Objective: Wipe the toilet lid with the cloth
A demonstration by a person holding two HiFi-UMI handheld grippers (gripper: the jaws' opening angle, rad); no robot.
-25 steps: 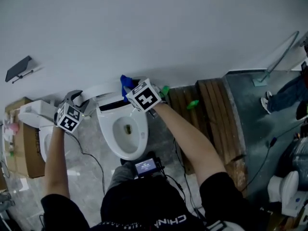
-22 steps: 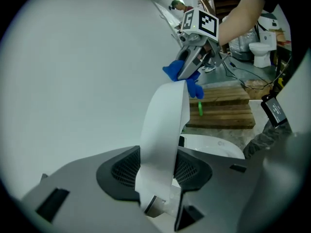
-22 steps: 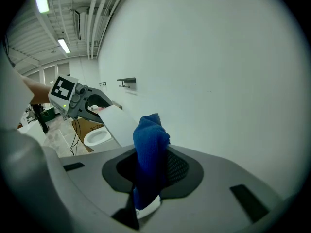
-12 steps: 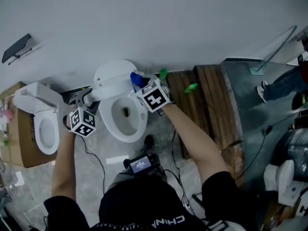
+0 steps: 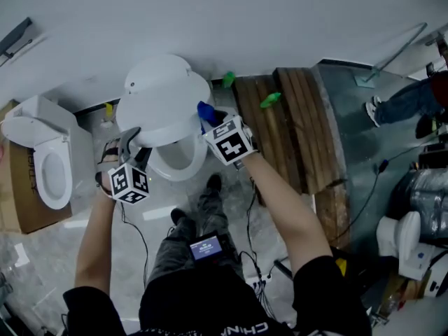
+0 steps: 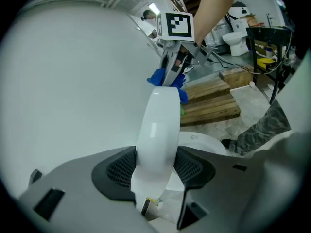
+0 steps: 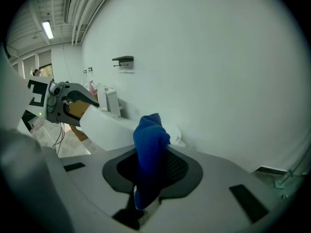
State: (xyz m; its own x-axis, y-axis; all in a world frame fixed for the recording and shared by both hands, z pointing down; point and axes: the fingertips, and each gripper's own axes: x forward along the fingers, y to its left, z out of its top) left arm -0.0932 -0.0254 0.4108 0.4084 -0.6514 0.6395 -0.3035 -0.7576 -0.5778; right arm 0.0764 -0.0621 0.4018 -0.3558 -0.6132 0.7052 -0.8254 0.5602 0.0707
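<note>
White, plain and glossy, for the toilet lid (image 5: 162, 103). Deep blue, unpatterned, for the cloth (image 7: 149, 149). Grey on left gripper (image 6: 155, 154) and right gripper (image 7: 150, 164) alike, with black mesh-textured pads on the fingers (image 6: 114, 171). Black-and-white square markers on each gripper's cube (image 5: 130, 183). Warm brown, striped by its planks, for the wooden pallet (image 5: 280, 131). Bright green on a small object (image 5: 270, 100) lying on it. White again for the second toilet (image 5: 38, 124), beside a brown cardboard box (image 5: 14, 208). Pale grey-white on the wall (image 5: 280, 19). Mottled grey on the floor (image 5: 42, 271). Grey camouflage on the trousers (image 5: 183, 240). Black with white lettering on the shirt (image 5: 203, 299).
</note>
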